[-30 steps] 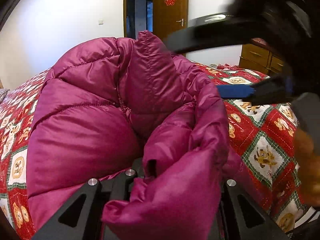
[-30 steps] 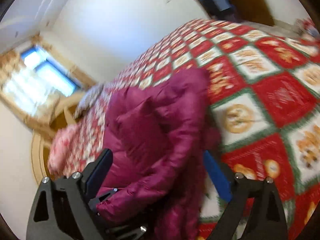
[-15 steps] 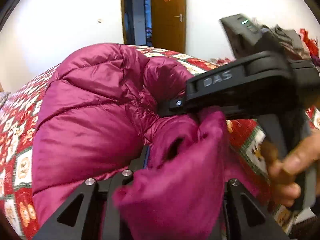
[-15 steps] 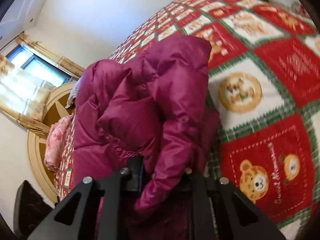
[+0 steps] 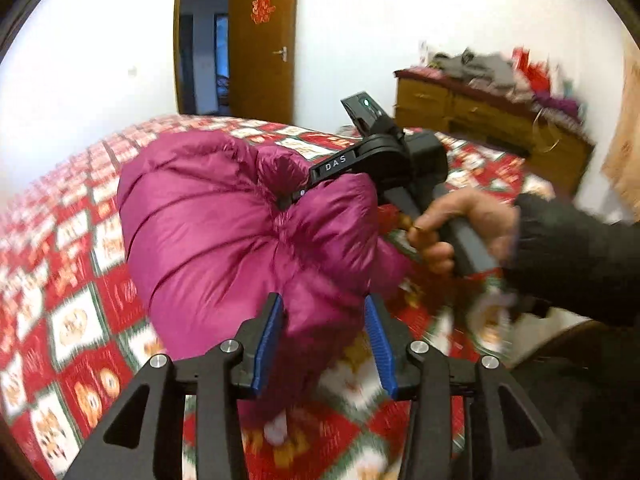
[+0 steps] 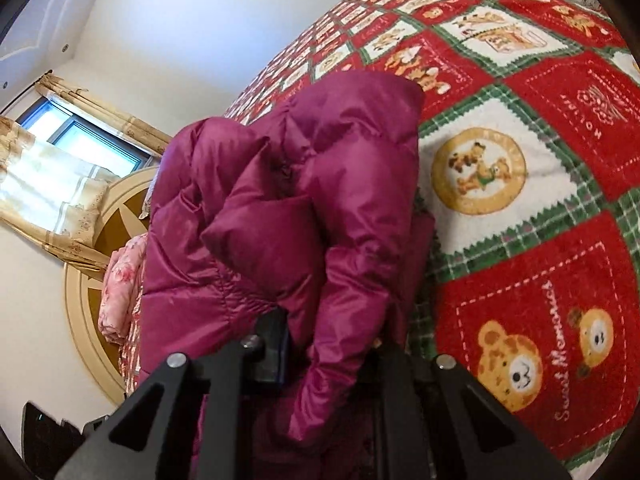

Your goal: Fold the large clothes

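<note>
A magenta puffer jacket (image 5: 208, 232) lies bunched on the bed. In the left wrist view my left gripper (image 5: 326, 332) has its blue pads apart and its jaws opening. A bulge of the jacket sits loosely between them, not pinched. My right gripper (image 5: 296, 196), held by a hand (image 5: 452, 232) in a dark sleeve, bites into the jacket's upper fold from the right. In the right wrist view the right gripper (image 6: 332, 344) is shut on a puffy fold of the jacket (image 6: 280, 184), and the fabric hides its pads.
A red, white and green bear-patterned blanket (image 5: 80, 320) covers the bed (image 6: 540, 280). A wooden dresser (image 5: 480, 120) piled with clutter stands at the back right, beside an open brown door (image 5: 260, 52). A round headboard (image 6: 88, 312), a pink pillow (image 6: 120, 292) and a curtained window (image 6: 80, 148) lie beyond the jacket.
My left gripper let go of the jacket fold, drew back and rose. My right gripper came down over the jacket and closed on its fold.
</note>
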